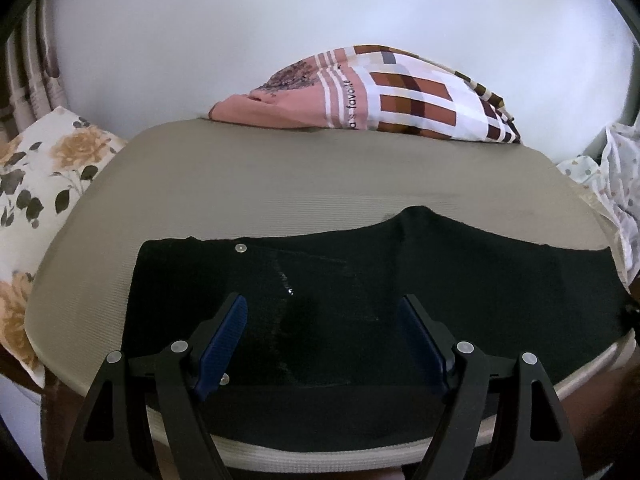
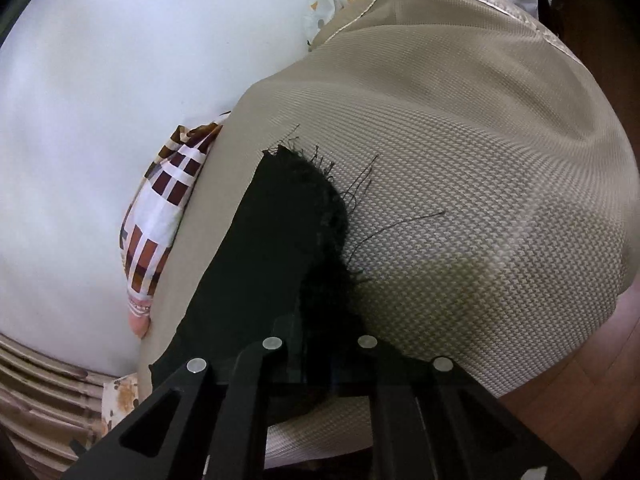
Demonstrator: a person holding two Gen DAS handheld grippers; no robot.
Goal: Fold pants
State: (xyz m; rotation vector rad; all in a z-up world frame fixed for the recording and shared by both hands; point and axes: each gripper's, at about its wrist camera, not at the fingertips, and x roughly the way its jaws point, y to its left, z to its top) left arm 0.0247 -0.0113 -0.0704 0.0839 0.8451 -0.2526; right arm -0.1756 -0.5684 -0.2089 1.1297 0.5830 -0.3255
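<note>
Black pants [image 1: 360, 280] lie flat across the beige padded table [image 1: 280, 168], waist end to the left with a metal button showing. My left gripper [image 1: 324, 304] is open, its blue-padded fingers [image 1: 224, 344] spread just above the waist area, holding nothing. In the right wrist view the frayed hem of a pant leg [image 2: 288, 232] lies on the table [image 2: 480, 160]. My right gripper [image 2: 316, 320] is shut on this leg end, the fingertips hidden in the dark cloth.
A pink and plaid folded cloth [image 1: 372, 92] lies at the table's far edge and also shows in the right wrist view [image 2: 160, 216]. A floral pillow [image 1: 44, 184] sits left of the table. Dotted white fabric [image 1: 612, 176] lies at the right. A white wall stands behind.
</note>
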